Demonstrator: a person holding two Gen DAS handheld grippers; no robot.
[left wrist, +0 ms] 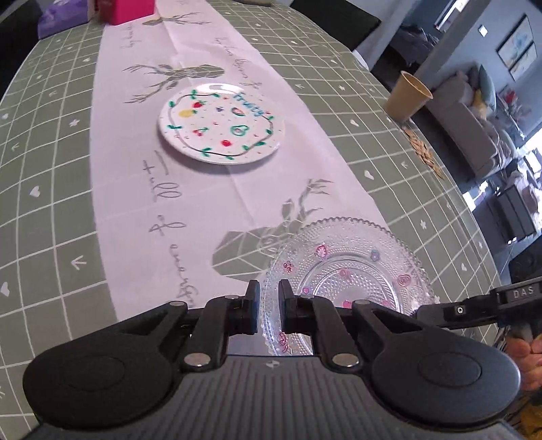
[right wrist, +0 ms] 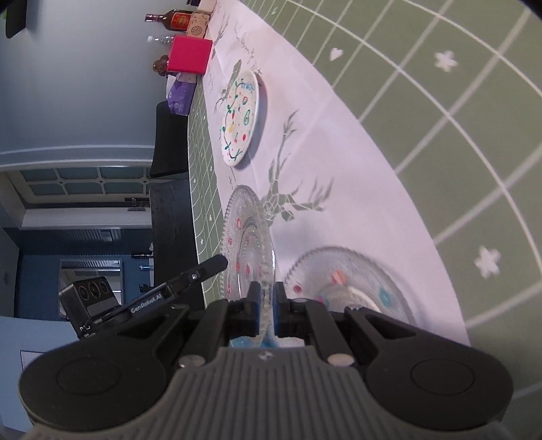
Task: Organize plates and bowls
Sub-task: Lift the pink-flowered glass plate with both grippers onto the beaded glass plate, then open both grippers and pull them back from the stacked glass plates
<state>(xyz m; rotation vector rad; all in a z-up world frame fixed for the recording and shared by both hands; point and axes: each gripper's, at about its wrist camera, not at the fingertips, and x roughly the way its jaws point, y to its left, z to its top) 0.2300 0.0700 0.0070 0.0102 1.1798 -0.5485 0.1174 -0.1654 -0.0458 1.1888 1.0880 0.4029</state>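
A clear beaded glass plate (left wrist: 352, 267) with pink flower prints is held between both grippers, a little above the white runner. My left gripper (left wrist: 269, 304) is shut on its near rim. My right gripper (right wrist: 266, 306) is shut on the opposite rim of the same plate (right wrist: 247, 237), seen edge-on in the rolled right wrist view. A second glass plate (right wrist: 349, 281) lies on the runner beside it. A white plate (left wrist: 222, 123) painted with fruit lies farther along the runner; it also shows in the right wrist view (right wrist: 240, 118).
A green grid tablecloth (left wrist: 50, 169) covers the table under the white deer-print runner (left wrist: 203, 210). A paper cup (left wrist: 408, 96) stands at the right edge. A pink box (right wrist: 189, 56), bottles (right wrist: 169, 17) and a purple bag (right wrist: 179, 94) sit at the far end.
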